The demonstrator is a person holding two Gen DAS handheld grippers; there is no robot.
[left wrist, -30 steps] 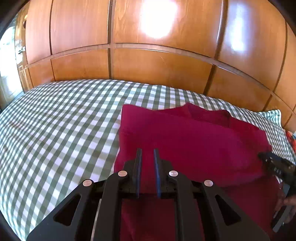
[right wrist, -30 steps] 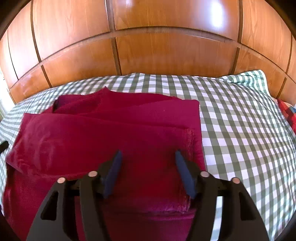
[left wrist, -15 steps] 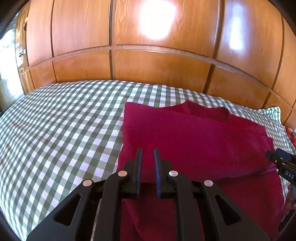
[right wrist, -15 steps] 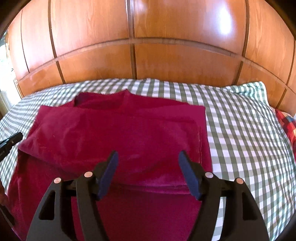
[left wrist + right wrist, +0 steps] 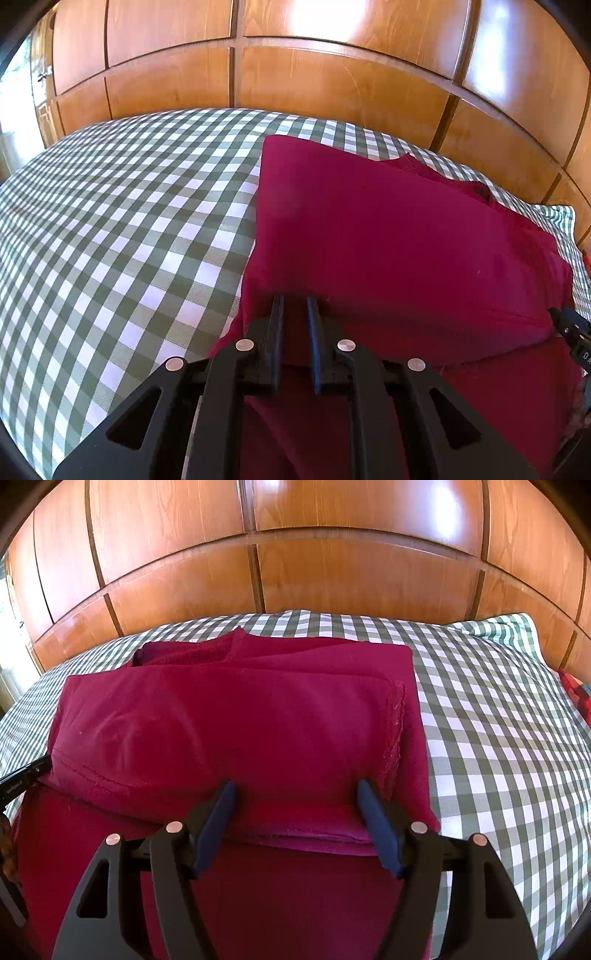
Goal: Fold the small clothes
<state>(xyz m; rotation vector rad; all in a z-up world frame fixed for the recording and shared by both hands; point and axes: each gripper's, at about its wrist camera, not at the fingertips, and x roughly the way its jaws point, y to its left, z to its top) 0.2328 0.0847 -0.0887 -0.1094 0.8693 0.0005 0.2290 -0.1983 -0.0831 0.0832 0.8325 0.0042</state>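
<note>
The left gripper [image 5: 295, 306] has its fingers nearly together, pinching the red garment's [image 5: 388, 236] near fold edge; checked bedding [image 5: 129, 229] spreads to its left, wooden panels [image 5: 332, 85] rise beyond. The right gripper [image 5: 295, 794] is spread wide over the garment's [image 5: 240, 731] near fold, a red patterned cloth [image 5: 576, 690] far to its right.

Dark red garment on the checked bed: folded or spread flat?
Folded. The dark red garment has an upper layer doubled over a lower one, its hemmed edge lying across it near the right gripper.

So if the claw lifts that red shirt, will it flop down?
Probably. The red shirt lies in soft folded layers and follows the checked bedsheet, so it looks limp. Its folds would likely fall open. It seems light.
</note>
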